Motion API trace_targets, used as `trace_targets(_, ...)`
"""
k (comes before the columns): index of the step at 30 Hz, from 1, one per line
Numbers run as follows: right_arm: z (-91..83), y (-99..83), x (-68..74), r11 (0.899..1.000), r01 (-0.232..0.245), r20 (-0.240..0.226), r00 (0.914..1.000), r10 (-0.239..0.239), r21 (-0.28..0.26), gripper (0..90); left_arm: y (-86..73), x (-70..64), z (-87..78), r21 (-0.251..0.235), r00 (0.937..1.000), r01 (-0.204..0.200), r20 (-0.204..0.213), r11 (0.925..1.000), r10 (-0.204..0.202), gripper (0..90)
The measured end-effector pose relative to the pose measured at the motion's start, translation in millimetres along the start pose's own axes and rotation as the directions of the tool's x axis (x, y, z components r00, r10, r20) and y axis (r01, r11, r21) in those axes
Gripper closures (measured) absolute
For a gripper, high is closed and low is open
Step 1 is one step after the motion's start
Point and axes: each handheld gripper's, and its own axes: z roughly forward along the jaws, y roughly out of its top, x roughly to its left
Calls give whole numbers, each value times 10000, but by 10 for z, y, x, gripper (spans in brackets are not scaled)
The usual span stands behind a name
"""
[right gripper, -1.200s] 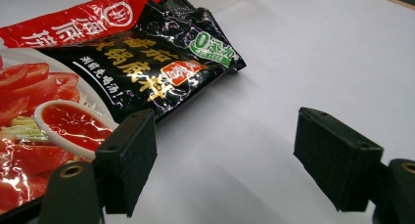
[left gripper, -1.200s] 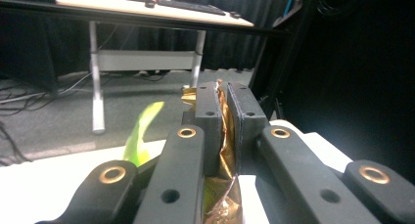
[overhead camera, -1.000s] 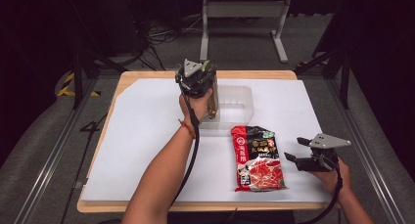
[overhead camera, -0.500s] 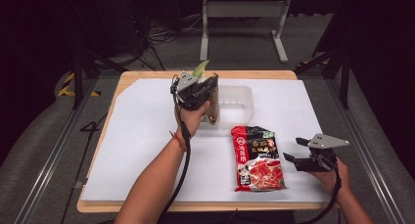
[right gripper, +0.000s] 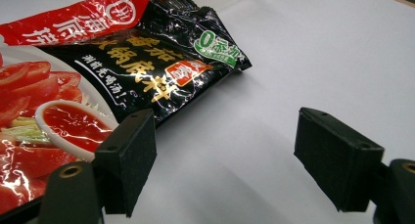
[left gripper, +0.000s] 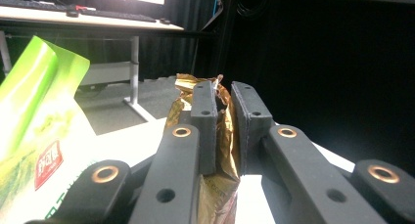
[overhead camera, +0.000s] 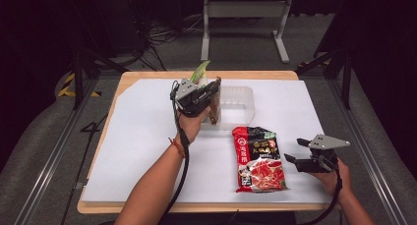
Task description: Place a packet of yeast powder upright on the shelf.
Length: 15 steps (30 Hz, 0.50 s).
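My left gripper (overhead camera: 212,87) hangs above the left end of a clear plastic tub (overhead camera: 241,106), shut on the top of a gold foil packet (overhead camera: 215,109) that dangles upright. The left gripper view has both jaws pressed against the gold packet (left gripper: 222,136). A green packet (overhead camera: 199,70) pokes up just behind this gripper and shows close at the left (left gripper: 39,131); what supports it is hidden. A red and black sauce packet (overhead camera: 258,158) lies flat on the white sheet. My right gripper (overhead camera: 299,159) stands open just right of it, the sauce packet (right gripper: 98,62) at its left jaw.
A white sheet (overhead camera: 137,151) covers the wooden table (overhead camera: 147,75), with free room at the left and far right. Past the table's far edge stand a metal frame (overhead camera: 246,18) and cables on the floor.
My left gripper has come a little toward the person and turned, so the gold packet now hangs in sight and the green packet's tip shows behind it. The right gripper has stayed put.
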Motion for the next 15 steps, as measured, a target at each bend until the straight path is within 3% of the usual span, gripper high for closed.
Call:
trace_targets(4,2,4,10,10000,38,-10,10000,-38,18,238,6,24,-28,9,9999,-16,158,10000,16,784)
trace_targets(7,9,2,10,10000,51,-20,10000,-51,55,235,3,36,-35,376,9995,-213,220,9991,204,647)
trace_targets(9,14,-3,8,10000,30,-18,10000,-30,86,234,-22,45,-52,436,9987,-430,305,9981,417,646)
trace_targets(15,22,-1,9,10000,28,-22,10000,-28,95,233,-55,113,-126,573,9984,-411,408,9975,388,653)
